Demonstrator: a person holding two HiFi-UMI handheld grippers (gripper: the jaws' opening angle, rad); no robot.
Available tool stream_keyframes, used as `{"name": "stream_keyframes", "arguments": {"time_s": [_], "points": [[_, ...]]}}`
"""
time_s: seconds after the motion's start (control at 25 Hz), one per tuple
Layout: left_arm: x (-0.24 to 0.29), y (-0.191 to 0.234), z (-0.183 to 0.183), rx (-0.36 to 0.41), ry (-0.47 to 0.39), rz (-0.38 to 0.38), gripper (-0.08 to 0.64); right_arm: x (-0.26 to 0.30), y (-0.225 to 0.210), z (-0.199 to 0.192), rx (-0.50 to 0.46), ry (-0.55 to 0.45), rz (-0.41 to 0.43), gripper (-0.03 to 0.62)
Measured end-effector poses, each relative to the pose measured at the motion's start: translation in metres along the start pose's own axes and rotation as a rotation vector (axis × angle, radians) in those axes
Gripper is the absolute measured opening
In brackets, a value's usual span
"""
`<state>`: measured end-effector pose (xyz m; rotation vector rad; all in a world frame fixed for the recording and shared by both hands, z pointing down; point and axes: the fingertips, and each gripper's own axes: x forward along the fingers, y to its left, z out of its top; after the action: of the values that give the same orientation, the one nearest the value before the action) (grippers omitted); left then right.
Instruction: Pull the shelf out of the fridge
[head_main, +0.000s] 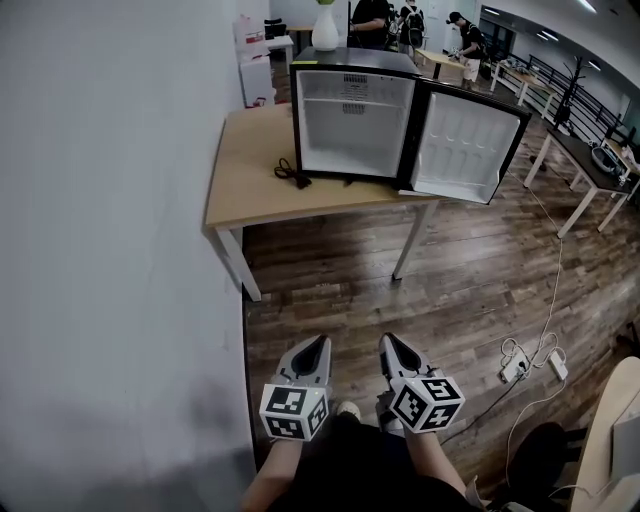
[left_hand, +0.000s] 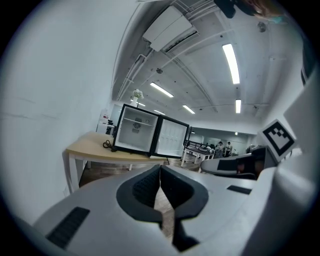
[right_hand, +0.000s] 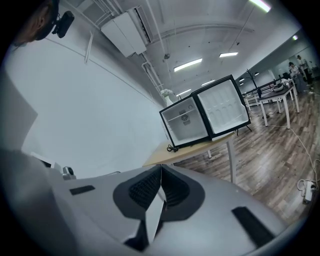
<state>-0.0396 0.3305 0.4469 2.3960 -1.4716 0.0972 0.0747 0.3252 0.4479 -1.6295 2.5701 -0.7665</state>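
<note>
A black mini fridge (head_main: 355, 62) stands on a wooden table (head_main: 250, 185) several steps ahead, its door (head_main: 465, 145) swung open to the right. Inside the white compartment a thin shelf (head_main: 352, 98) lies across the upper part. The fridge also shows small in the left gripper view (left_hand: 135, 135) and the right gripper view (right_hand: 186, 122). My left gripper (head_main: 318, 341) and right gripper (head_main: 388, 340) are held low in front of the person's body, far from the fridge. Both are shut with nothing between the jaws, as seen in the left gripper (left_hand: 160, 167) and right gripper (right_hand: 161, 167) views.
A black cable (head_main: 290, 170) lies on the table left of the fridge. A white vase (head_main: 325, 28) stands on top of it. A white wall runs along the left. A power strip (head_main: 515, 365) and cords lie on the wooden floor at right. Other tables and people are further back.
</note>
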Motion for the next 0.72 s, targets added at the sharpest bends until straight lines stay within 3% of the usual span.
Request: {"name": "stream_keyframes", "arguments": {"time_s": [0.72], "points": [[0.133, 0.036, 0.015, -0.005, -0.01, 0.051, 0.006, 0.111, -0.08, 0.049, 0.014, -0.007, 0.051, -0.008]]}}
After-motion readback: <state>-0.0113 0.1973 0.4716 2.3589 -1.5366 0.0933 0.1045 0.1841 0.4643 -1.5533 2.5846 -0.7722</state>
